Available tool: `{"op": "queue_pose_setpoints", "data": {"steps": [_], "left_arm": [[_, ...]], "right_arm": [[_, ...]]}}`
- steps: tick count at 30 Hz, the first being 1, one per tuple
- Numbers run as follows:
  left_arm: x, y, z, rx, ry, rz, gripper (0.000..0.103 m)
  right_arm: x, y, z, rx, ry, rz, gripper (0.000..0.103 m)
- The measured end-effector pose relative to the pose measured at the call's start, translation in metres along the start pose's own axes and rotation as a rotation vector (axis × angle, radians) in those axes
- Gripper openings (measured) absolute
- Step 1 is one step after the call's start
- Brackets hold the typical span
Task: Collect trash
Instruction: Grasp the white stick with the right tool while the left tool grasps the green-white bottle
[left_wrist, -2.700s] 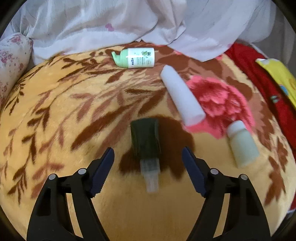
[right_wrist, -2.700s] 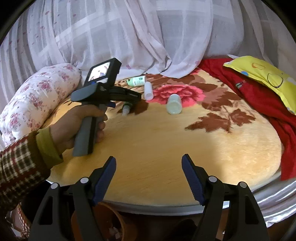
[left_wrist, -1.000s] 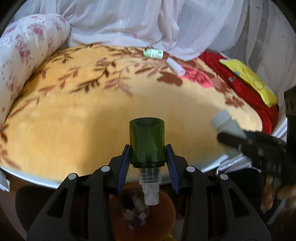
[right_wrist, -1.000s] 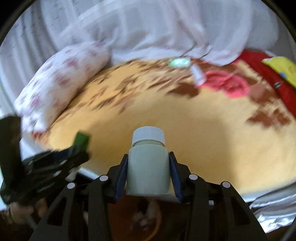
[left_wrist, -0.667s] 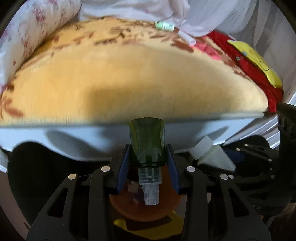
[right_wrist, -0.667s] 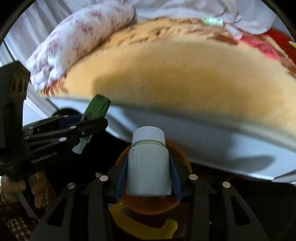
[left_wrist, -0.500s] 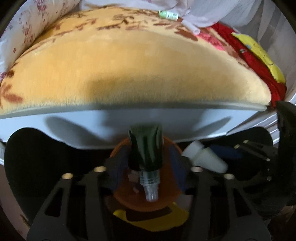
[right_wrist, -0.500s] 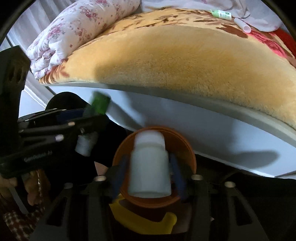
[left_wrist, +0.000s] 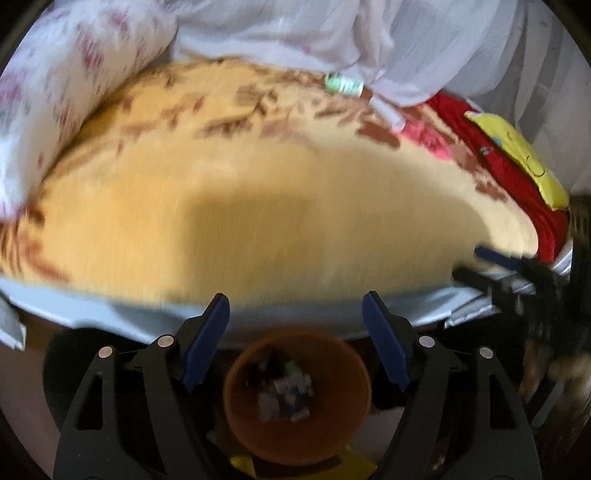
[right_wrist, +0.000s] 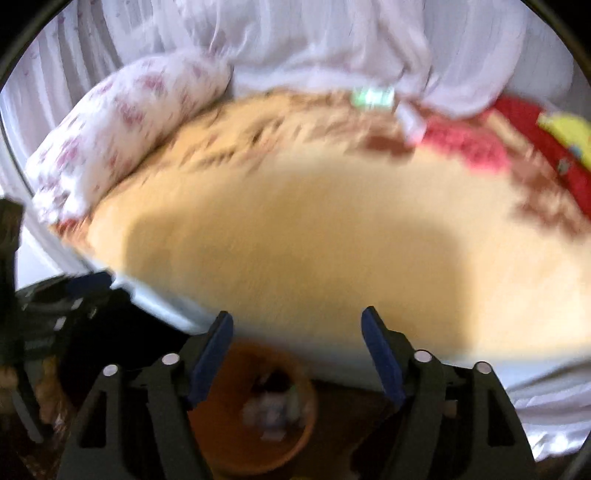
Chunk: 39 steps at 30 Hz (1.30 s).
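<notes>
Below the bed's front edge stands an orange bin (left_wrist: 295, 398) with several pieces of trash (left_wrist: 286, 391) inside; it shows in the right wrist view too, the bin (right_wrist: 255, 428) low at centre. My left gripper (left_wrist: 296, 314) hangs over it, jaws opening, nothing between them. My right gripper (right_wrist: 297, 330) is likewise opening and empty, above the bed's edge and the bin. Far back on the yellow blanket (left_wrist: 277, 192) lie a green-and-white bottle (left_wrist: 341, 85) and a white tube (left_wrist: 386, 110). Both views are blurred.
A flowered white bolster (right_wrist: 122, 129) lies along the left. White curtains (left_wrist: 332, 37) hang behind. Red cloth (left_wrist: 498, 162) and a yellow cushion (left_wrist: 521, 155) lie at the right. The other gripper shows at each view's edge (left_wrist: 517, 273) (right_wrist: 55, 306).
Both grippers opened and let go: the dark green spray bottle and the pale white-capped bottle dropped out of the jaws over the orange bin. Both views have since lifted back toward the bed.
</notes>
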<state>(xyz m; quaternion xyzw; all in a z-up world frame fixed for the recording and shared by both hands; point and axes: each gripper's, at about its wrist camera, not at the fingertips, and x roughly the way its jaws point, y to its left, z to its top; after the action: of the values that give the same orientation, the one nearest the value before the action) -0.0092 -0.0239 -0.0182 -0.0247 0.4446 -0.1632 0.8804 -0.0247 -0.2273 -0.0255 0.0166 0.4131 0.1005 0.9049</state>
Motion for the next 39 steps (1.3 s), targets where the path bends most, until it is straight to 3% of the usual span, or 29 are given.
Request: {"op": "queue_pose_setpoints", "data": {"steps": [3,6,13,20,21,22,23,24,25,27,35,39], "left_arm": [[0.002,-0.013,0.021,0.036,-0.051,0.004,0.076],[0.006,-0.021,0.035,0.057,-0.081,-0.007,0.077],[0.021,-0.032,0.052,0.084,-0.083,-0.017,0.077],[0.037,-0.022,0.07,0.066,-0.063,0.0,0.077],[0.039,-0.023,0.074,0.068,-0.062,-0.001,0.077],[0.042,-0.024,0.078,0.07,-0.062,-0.005,0.077],[0.044,-0.025,0.082,0.073,-0.063,-0.009,0.077],[0.046,-0.026,0.085,0.078,-0.064,-0.013,0.077],[0.049,-0.029,0.091,0.087,-0.066,-0.019,0.077],[0.055,-0.033,0.104,0.102,-0.072,-0.026,0.077],[0.1,-0.05,0.205,0.146,-0.128,-0.069,0.077],[0.151,-0.072,0.262,0.283,-0.145,-0.158,0.077]], "right_arm": [[0.002,-0.03,0.046,-0.005,-0.081,-0.077,0.072],[0.034,-0.062,0.104,0.013,-0.1,-0.158,0.072],[0.129,-0.115,0.196,0.024,-0.037,-0.324,0.072],[0.199,-0.147,0.24,0.127,0.056,-0.312,0.072],[0.205,-0.147,0.242,0.127,0.069,-0.315,0.07],[0.212,-0.149,0.242,0.12,0.087,-0.321,0.056],[0.218,-0.149,0.242,0.105,0.113,-0.316,0.051],[0.221,-0.148,0.241,0.09,0.126,-0.3,0.039],[0.217,-0.148,0.24,0.077,0.119,-0.307,0.026],[0.201,-0.144,0.236,0.059,0.097,-0.313,0.024],[0.089,-0.124,0.193,0.048,-0.11,-0.145,0.023],[0.05,-0.124,0.17,0.075,-0.186,-0.071,0.024]]}}
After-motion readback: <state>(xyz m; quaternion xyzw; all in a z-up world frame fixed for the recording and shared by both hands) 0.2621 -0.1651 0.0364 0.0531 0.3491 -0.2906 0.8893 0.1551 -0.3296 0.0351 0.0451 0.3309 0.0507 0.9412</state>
